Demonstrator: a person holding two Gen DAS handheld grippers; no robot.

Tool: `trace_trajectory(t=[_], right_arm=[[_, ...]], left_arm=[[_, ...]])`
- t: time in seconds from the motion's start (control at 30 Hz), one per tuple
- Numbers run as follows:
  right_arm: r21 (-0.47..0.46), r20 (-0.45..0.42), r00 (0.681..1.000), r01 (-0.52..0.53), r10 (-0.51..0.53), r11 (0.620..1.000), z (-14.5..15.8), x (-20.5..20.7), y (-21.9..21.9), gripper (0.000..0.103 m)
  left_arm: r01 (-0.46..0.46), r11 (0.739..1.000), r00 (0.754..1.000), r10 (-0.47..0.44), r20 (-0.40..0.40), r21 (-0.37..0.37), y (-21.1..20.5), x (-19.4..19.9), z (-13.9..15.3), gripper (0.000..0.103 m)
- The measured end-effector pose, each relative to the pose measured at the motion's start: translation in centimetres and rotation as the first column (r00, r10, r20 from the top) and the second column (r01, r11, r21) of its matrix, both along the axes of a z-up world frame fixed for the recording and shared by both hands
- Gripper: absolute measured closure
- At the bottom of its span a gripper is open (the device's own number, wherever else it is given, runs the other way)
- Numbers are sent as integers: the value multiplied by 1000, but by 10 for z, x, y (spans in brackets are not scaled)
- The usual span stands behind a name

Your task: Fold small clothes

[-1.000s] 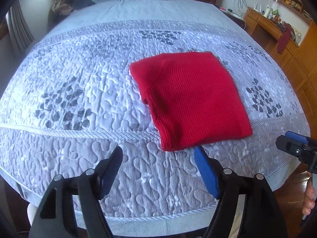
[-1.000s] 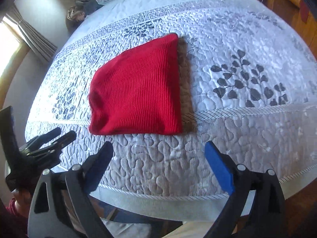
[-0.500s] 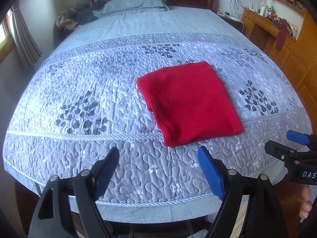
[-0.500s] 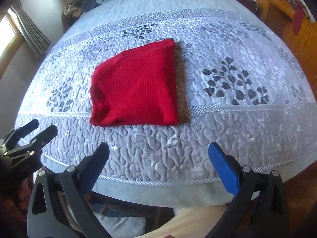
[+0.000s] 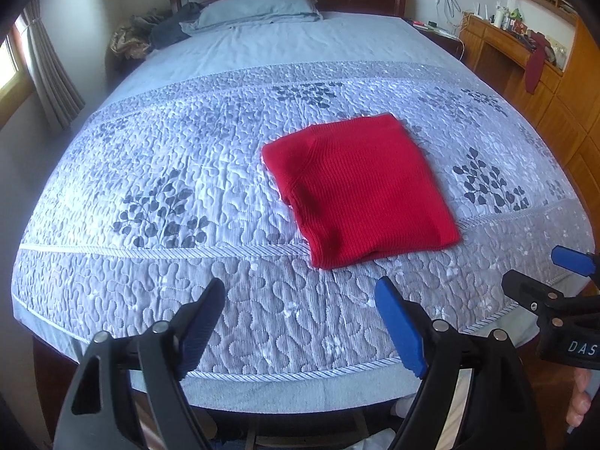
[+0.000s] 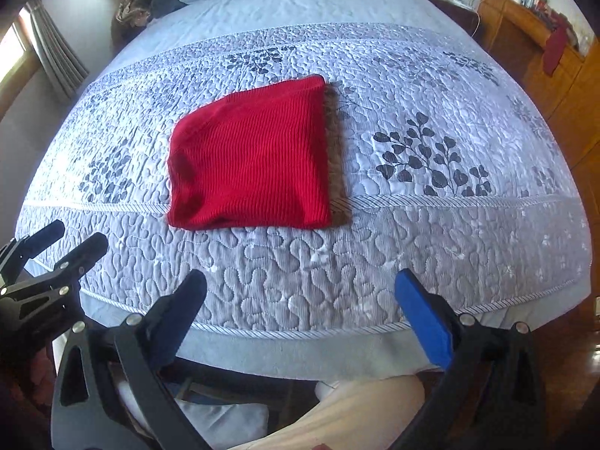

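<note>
The red sweater lies folded flat on the quilted bedspread, well clear of both tongs; the left gripper hangs over the near edge, spread wide and empty. The right gripper is the same, gaping wide with nothing in it.

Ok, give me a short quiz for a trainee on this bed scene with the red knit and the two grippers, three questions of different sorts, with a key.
1. True or false: the red knit garment lies folded flat on the quilted bedspread.
2. Multiple choice: what is between the fingers of the left gripper? A) a corner of the garment B) nothing C) the pillow
3. Fill in: in the right wrist view, the right gripper hangs over the bedspread's near edge with its jaws ____.

Key
1. True.
2. B: its open jaws hold nothing, and the pillow sits far off at the headboard.
3. Open.
</note>
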State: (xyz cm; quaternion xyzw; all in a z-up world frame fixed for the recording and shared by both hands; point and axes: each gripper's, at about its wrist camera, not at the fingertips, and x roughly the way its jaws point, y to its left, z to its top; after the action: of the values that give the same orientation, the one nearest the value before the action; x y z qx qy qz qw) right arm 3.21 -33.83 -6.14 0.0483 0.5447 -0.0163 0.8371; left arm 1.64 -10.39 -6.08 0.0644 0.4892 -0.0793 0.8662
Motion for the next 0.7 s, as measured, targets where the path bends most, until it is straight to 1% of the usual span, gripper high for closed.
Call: trace_trajectory(t=[0.33, 0.7], right_arm=[[-16, 8, 1000, 24, -23, 1000, 1, -4, -9, 3], [-3, 5, 1000, 22, -22, 1000, -3, -4, -11, 3]], left_arm=[[-30, 999, 1000, 30, -7, 26, 5, 3, -7, 21], [-5, 1000, 1000, 5, 3, 31, -2, -2, -4, 20]])
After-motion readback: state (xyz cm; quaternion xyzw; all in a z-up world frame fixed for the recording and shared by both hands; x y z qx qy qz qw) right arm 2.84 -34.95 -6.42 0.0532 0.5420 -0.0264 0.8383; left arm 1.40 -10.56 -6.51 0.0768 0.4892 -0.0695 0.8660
